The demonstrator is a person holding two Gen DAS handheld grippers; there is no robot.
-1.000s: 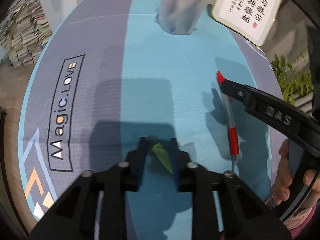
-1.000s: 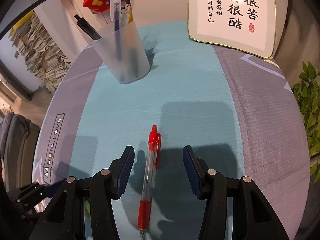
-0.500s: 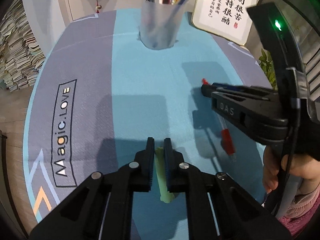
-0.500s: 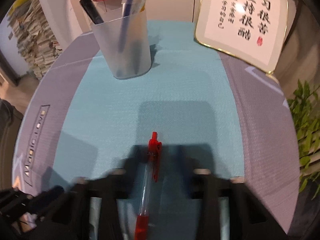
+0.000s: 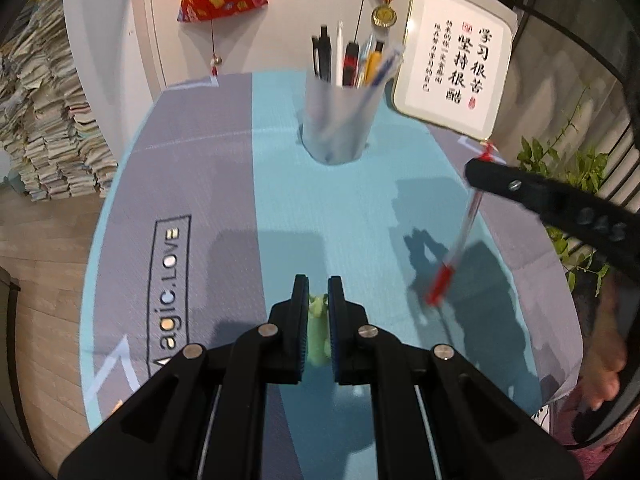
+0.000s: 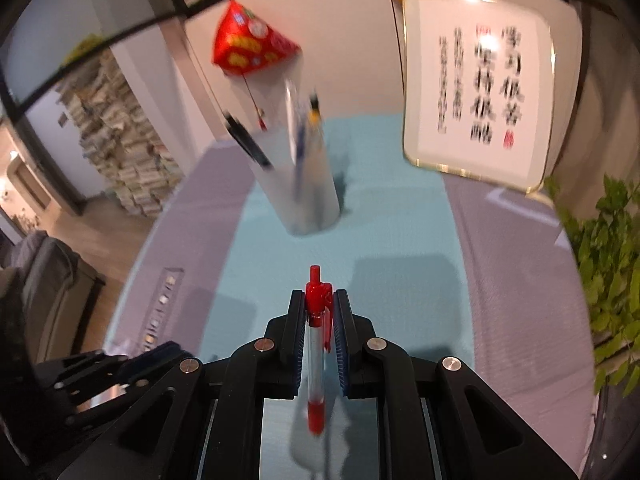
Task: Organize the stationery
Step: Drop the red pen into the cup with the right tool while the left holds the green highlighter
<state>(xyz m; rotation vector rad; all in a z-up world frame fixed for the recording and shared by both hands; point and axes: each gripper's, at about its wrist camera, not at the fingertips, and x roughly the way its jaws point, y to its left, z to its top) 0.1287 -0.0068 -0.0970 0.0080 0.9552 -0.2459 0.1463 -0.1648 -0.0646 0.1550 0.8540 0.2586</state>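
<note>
The right gripper (image 6: 319, 312) is pinching a red pen (image 6: 316, 344) near its clip end, and the pen is lifted off the surface (image 5: 344, 208). In the left wrist view the pen hangs down at a slant from the finger, with its red grip pointing to the mat. The left gripper (image 5: 318, 304) is pressed together on a small green thing (image 5: 318, 330), maybe an eraser or a folded note; I cannot tell which. It is held low, and I cannot tell if it touches the surface.

The frosted pen cup (image 5: 340, 120) stands at the far side of the surface, already full with several pens. Beside it, a framed calligraphy board (image 5: 452, 76) leans at the right.

In my judgement, both things should go to the cup, and here are the risks. The pen is gripped only at one end, so it can swing or turn between the pads when the hand moves fast, and the tip may then hit the rim of the cup instead of going inside. The cup looks light and tall; a push from the side could tip it and spill the pens. It is also crowded, so the new pen may catch on the others. If both grippers go to the cup together, they can knock each other.
</note>
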